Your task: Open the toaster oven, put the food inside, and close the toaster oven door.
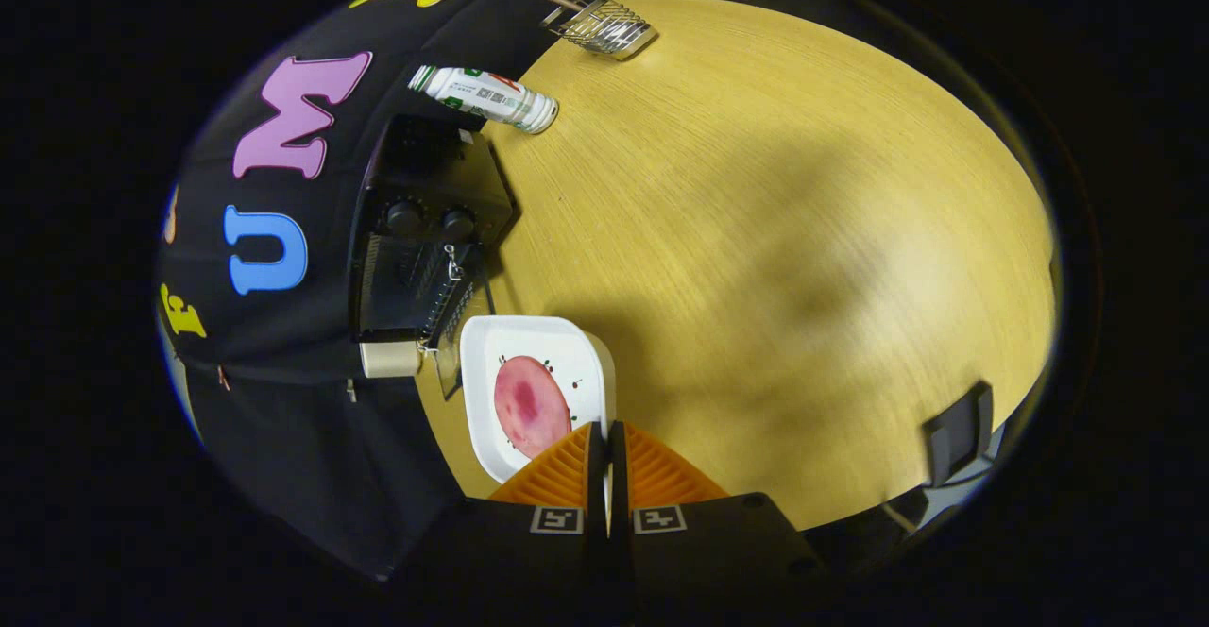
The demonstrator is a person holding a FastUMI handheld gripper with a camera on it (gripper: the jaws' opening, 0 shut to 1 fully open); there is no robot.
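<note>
While our gripper (606, 438) pinches the white plate's (491, 344) rim, we see pink food (529, 405) on it. Beyond it, the toaster oven (425, 230) stands open.

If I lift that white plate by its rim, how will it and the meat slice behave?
The white plate looks rigid, so the rim grip the gripper seems to have should carry it. The plate would likely tilt from that one edge. The meat slice lies flat and loose, so it may slide.
</note>
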